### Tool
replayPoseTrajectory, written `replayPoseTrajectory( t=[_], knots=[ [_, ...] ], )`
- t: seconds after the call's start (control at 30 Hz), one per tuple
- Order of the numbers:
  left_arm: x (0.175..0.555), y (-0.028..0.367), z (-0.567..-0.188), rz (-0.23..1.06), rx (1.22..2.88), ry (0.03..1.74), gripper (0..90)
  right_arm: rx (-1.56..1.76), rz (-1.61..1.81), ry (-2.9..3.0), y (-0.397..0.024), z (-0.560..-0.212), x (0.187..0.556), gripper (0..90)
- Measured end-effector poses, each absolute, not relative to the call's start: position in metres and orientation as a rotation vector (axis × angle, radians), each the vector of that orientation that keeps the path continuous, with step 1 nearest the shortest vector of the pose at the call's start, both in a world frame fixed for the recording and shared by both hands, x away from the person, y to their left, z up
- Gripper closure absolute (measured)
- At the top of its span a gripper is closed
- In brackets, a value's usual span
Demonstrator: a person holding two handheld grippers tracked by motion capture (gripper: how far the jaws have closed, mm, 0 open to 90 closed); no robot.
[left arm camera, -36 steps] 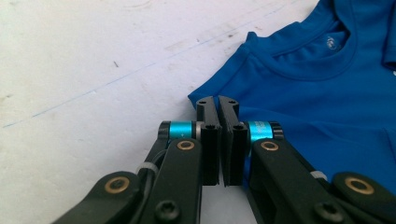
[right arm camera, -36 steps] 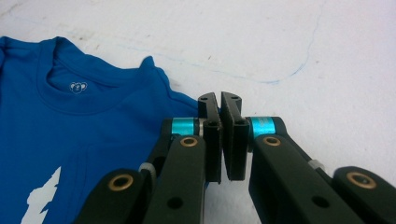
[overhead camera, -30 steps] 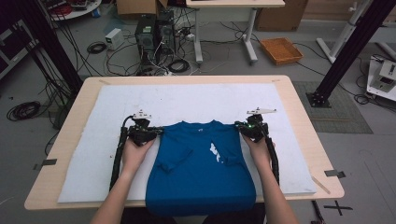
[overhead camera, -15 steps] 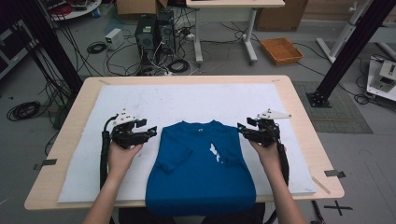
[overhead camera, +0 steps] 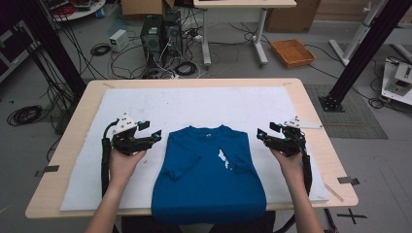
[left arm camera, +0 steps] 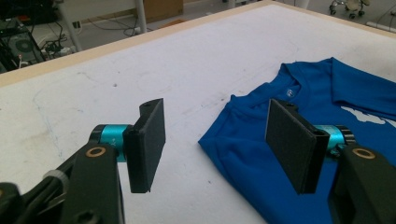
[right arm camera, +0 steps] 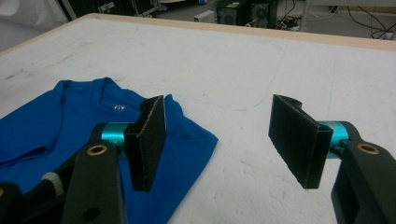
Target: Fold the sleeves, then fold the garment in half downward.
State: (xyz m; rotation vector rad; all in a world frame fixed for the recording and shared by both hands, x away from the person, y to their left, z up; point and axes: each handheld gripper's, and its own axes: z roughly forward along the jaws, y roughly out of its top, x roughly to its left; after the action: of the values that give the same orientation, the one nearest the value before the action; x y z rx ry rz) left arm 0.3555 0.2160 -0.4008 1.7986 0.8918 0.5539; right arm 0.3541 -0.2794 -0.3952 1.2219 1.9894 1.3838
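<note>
**Two tongs spread beside a folded blue shirt**

Two forearms come in over the near edge of the worktop (overhead camera: 311, 104), cut off at the bottom of the high view. Between them a blue T-shirt (overhead camera: 209, 179) lies on the white mat (overhead camera: 194, 104), sleeves folded in, its hem hanging over the near edge and partly out of sight. Left tongs (overhead camera: 154, 137) hover just off the shirt's left shoulder; their jaws have just been opening and stand wide with nothing between them. Right tongs (overhead camera: 262, 136) hover off the right shoulder, also just opened, empty. A small white print (overhead camera: 223, 159) on the chest is too small to make out. Beyond the far edge, cables and computer boxes (overhead camera: 160, 31) sit on the floor.
</note>
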Motion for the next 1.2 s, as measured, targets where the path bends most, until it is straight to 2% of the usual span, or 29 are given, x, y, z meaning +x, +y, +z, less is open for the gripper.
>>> replayPoseTrajectory(
  t=[0.47,0.67,0.7,0.73,0.87,1.07,1.2],
  knots=[
    [0.365,0.209,-0.41,0.438,1.832,0.947,38.2,1.254,1.383,2.005,-0.275,-0.401,0.363,36.7],
    [0.383,0.208,-0.423,0.31,1.789,1.056,39.3,1.281,1.391,2.06,-0.264,-0.409,0.377,44.4],
    [0.387,0.207,-0.425,0.284,1.796,1.068,43.5,1.291,1.375,2.086,-0.258,-0.413,0.383,47.6],
    [0.391,0.204,-0.426,0.274,1.81,1.085,43.5,1.291,1.375,2.086,-0.258,-0.413,0.383,47.6],
    [0.405,0.191,-0.43,0.281,1.87,1.101,47.1,1.32,1.397,2.096,-0.25,-0.416,0.398,52.7],
    [0.424,0.177,-0.439,0.225,1.92,1.129,49.5,1.319,1.268,2.189,-0.227,-0.423,0.42,59.6],
    [0.429,0.17,-0.442,0.241,1.943,1.124,51.9,1.335,1.167,2.256,-0.215,-0.434,0.43,62.4]
  ],
)
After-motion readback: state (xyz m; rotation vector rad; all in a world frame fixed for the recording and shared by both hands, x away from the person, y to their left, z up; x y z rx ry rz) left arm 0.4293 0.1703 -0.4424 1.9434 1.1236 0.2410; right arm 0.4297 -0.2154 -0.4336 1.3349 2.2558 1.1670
